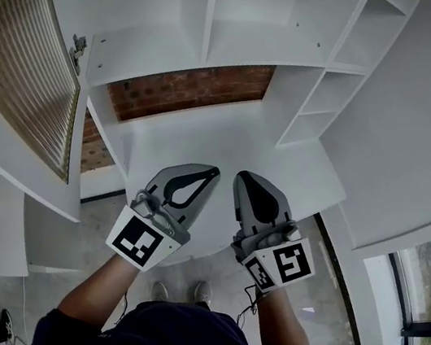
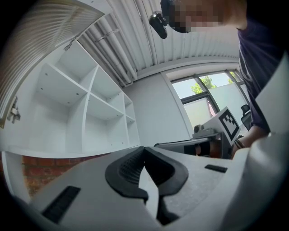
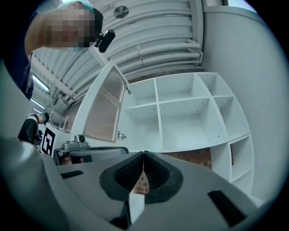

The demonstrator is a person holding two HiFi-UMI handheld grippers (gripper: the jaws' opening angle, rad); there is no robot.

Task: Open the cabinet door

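Holding both tools out roughly level in front of me, I have my left gripper and right gripper side by side just below the middle of the head view. They are close together but not touching, with their tips aimed toward twelve o'clock. My left fingers are pressed together at the tips with nothing between them. In the left gripper view the dark ribbed pads meet in a point. My right fingers are likewise closed tip to tip and empty in the right gripper view, and only brick shows through the loop behind the pads.

The cabinet door, a white frame with ribbed glass, stands swung wide open at about ten o'clock from my grippers. It hangs off the left edge of the cabinet by a metal hinge. Both grippers are well apart from it. The cabinet itself sits at twelve o'clock, its white compartments open to view. Beneath it runs a strip of brick wall, and a white ledge spreads out under my tips. Narrow side shelves stand at one o'clock. A window shows at four o'clock, and my shoes are at six o'clock on the grey floor.
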